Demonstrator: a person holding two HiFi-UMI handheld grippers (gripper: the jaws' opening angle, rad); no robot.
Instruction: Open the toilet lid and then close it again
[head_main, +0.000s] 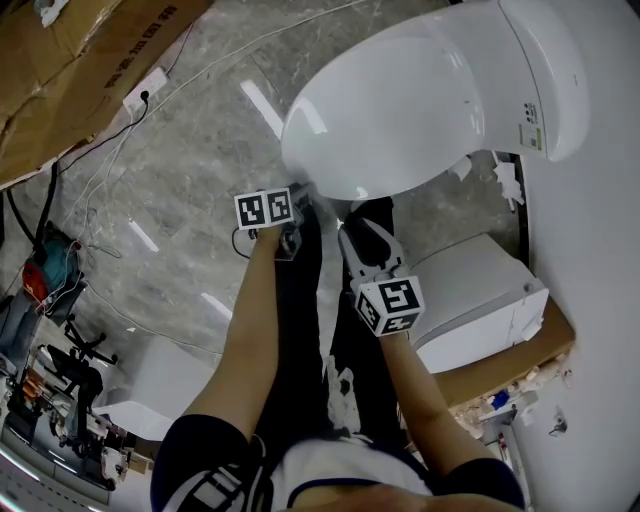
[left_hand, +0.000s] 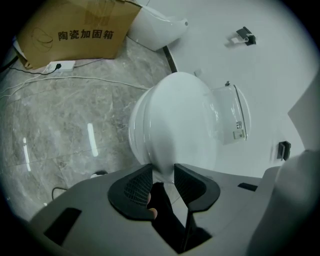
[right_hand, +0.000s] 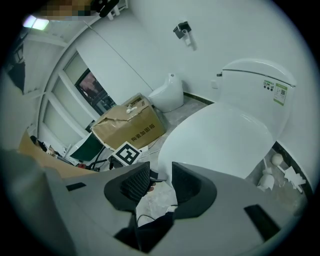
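The toilet lid (head_main: 400, 110) is down, closed flat over the bowl, on the far right side of the scene; behind it, against the white wall, rises the tank (head_main: 545, 70) with a small label on its side. Both claws are at the lid's near rim; the left claw (left_hand: 163, 172) has its jaws wide apart, and the rim sits right at the gap between their tips; whether the pads touch it cannot be told, and nothing is clamped. The right claw (right_hand: 161, 172), just to the right of the left one, also has its jaws apart and grips nothing; through its gap show the grey marble floor (head_main: 200, 140) and the other claw's marker cube (right_hand: 125, 154); the lid's edge lies just past its right jaw. A cardboard box (head_main: 80, 60) stands at the far left; thin cables (head_main: 110, 170) trail across the floor beside it; a white carton (head_main: 480, 300) sits low on the right, near the toilet's base.
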